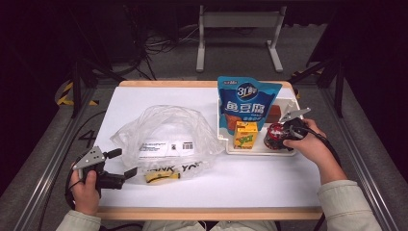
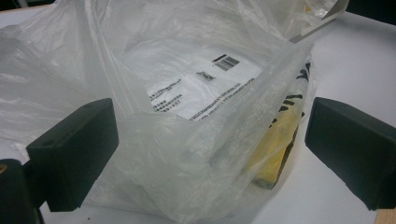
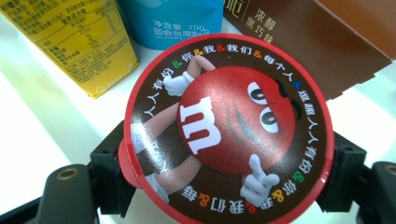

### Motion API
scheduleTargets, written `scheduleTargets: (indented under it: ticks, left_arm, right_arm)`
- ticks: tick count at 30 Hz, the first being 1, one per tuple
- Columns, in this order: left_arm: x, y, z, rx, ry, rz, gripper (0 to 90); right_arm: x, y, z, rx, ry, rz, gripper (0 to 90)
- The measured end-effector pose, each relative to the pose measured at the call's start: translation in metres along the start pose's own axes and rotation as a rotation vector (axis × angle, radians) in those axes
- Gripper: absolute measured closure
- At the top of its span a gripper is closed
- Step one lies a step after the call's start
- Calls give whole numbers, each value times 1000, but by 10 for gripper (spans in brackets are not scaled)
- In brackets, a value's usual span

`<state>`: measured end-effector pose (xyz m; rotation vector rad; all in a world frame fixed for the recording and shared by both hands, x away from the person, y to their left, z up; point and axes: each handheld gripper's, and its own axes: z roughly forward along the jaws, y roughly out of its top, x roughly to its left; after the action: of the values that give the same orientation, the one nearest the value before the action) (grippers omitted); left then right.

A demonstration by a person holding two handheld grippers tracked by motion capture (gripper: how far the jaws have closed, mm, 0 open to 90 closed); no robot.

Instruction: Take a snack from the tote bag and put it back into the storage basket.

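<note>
A red-lidded M&M's cup point(image 1: 273, 134) point(image 3: 229, 126) stands in the white tray point(image 1: 255, 151) at the right. My right gripper point(image 1: 283, 136) point(image 3: 229, 177) reaches over it, one jaw against each side of the cup just under the lid rim. At the left lies a clear plastic bag point(image 1: 163, 134) point(image 2: 187, 93) with a printed sheet and a yellow packet point(image 1: 161, 177) point(image 2: 275, 144) inside. My left gripper point(image 1: 122, 162) point(image 2: 210, 154) sits at the bag's near left corner, jaws wide apart on either side of the crumpled film without pressing it.
The tray also holds a tall blue pouch point(image 1: 248, 101) point(image 3: 173, 18), a yellow drink carton point(image 1: 245, 134) point(image 3: 74, 42) and a brown chocolate box point(image 1: 274, 114) point(image 3: 317, 42), all close around the cup. The white tabletop point(image 1: 240, 183) has bare room near the front edge.
</note>
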<state>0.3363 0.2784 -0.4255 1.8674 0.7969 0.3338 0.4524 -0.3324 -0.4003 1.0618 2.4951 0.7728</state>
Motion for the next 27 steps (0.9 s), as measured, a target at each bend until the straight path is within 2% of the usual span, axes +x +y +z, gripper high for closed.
scheduleTargets:
  ticks: [7,17,23,27]
  left_arm:
    - [0,0,0,0,1,0,34]
    - [0,0,0,4,-1,4,34]
    - [0,0,0,5,-1,1,34]
    - [0,0,0,3,-1,5,34]
  right_arm:
    - [0,0,-1,-3,-8,9,221]
    - [2,4,-13,-59,-18,18,180]
    - [3,8,-16,-69,-26,28,176]
    - [4,10,-14,-53,-29,32,196]
